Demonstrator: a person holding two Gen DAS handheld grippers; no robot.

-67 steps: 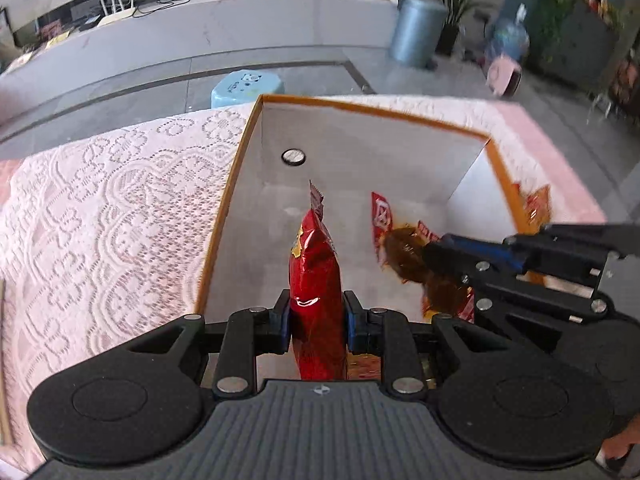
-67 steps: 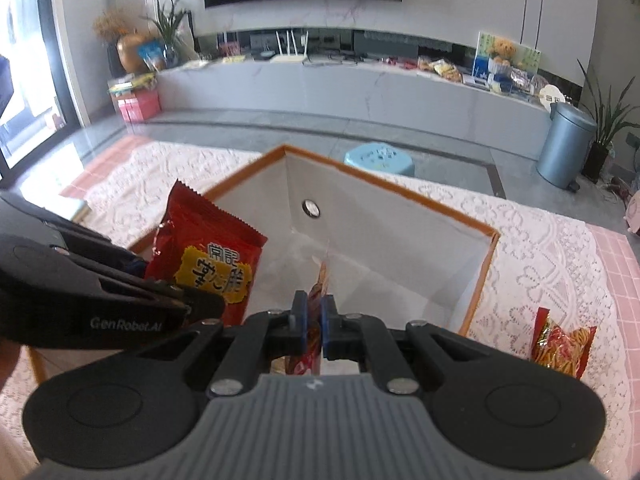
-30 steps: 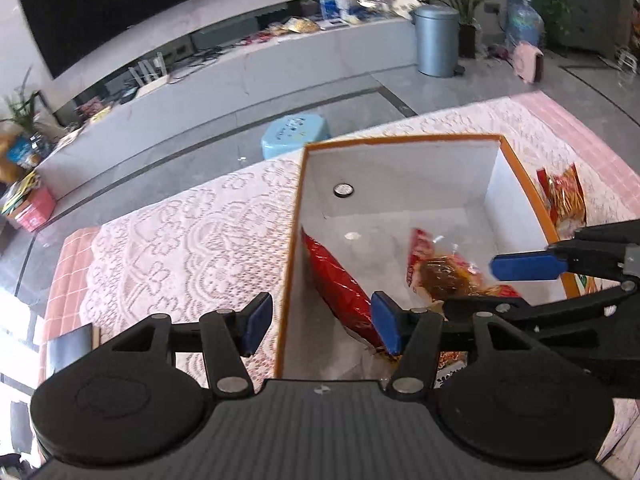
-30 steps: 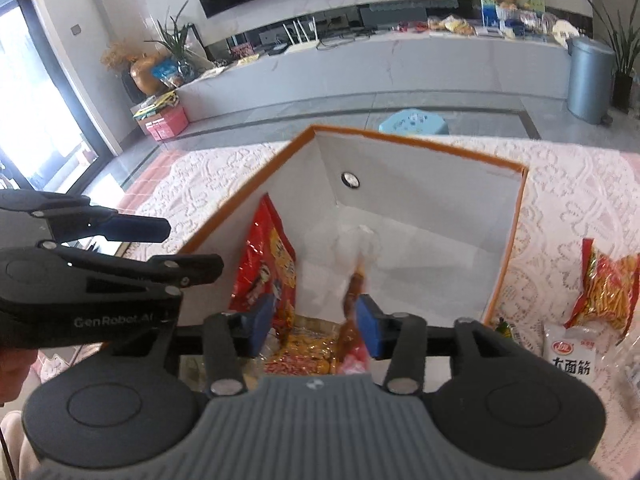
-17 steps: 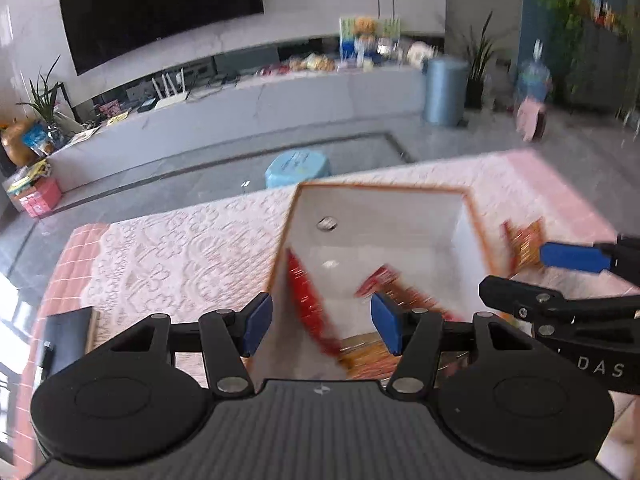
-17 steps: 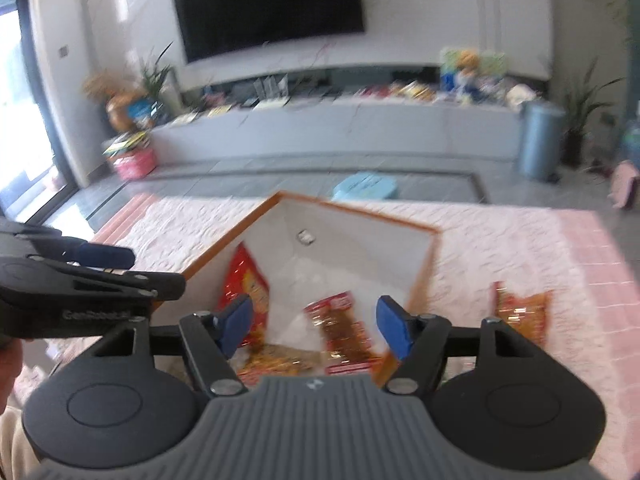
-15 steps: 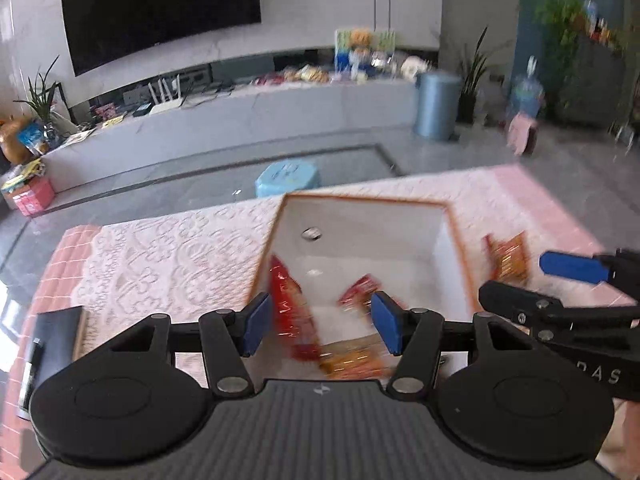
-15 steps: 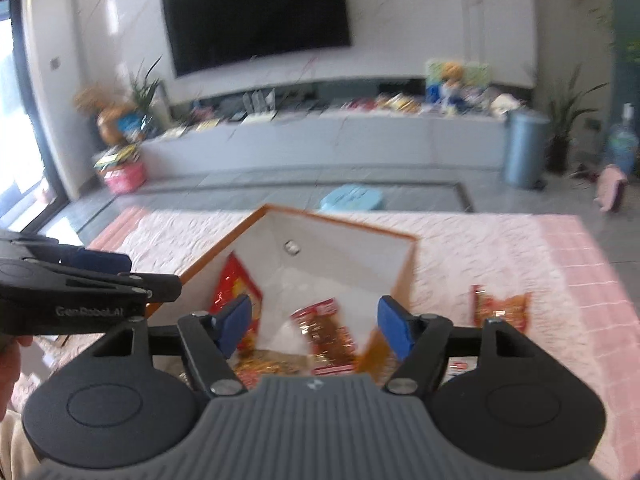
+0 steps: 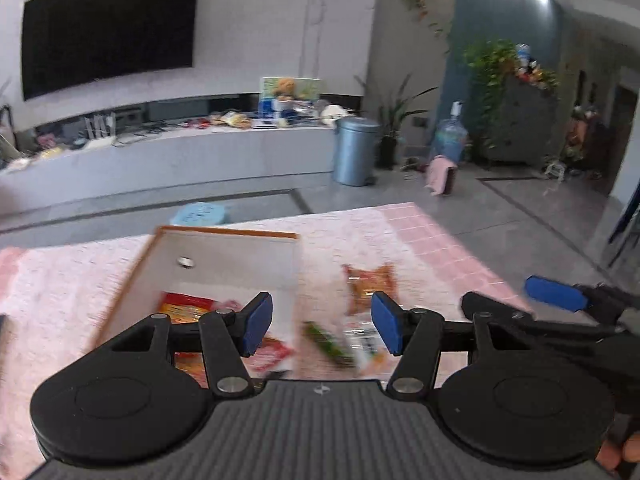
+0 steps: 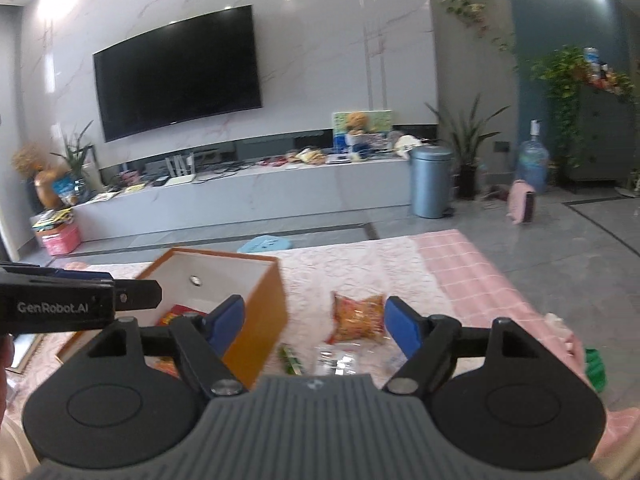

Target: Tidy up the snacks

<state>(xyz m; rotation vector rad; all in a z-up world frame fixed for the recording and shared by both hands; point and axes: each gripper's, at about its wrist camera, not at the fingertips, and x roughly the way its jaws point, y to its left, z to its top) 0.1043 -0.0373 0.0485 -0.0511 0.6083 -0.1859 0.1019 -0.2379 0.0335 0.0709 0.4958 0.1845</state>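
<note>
Left wrist view. Left tool (image 9: 322, 328) spread wide, nothing between its blue pads; 2.2 s ago it pinched a red packet upright over the box (image 9: 224, 236). That red packet (image 9: 185, 307) now lies inside the box, centre-left of frame, with other wrappers blurred below it. The view has lifted and swung right since then: loose snacks now show between the fingers. Orange packet (image 9: 370, 285) on the lace-covered counter (image 9: 72, 280), right of the box; green stick snack (image 9: 327, 345) and a clear wrapper just below it, both smeared by motion. Right tool's blue tip at the right edge of frame.

Right wrist view. Right tool (image 10: 316, 330) likewise spread and empty; earlier it was closed on a thin packet over the box. Box sits lower left, red wrappers visible inside. Orange packet (image 10: 357, 317) lies framed between the fingers, apart from the box wall. Clear packet (image 10: 336, 360) and green stick below it.

Judgement: both drops done; the remaining loose snacks are next, orange packet likeliest for the right tool.
</note>
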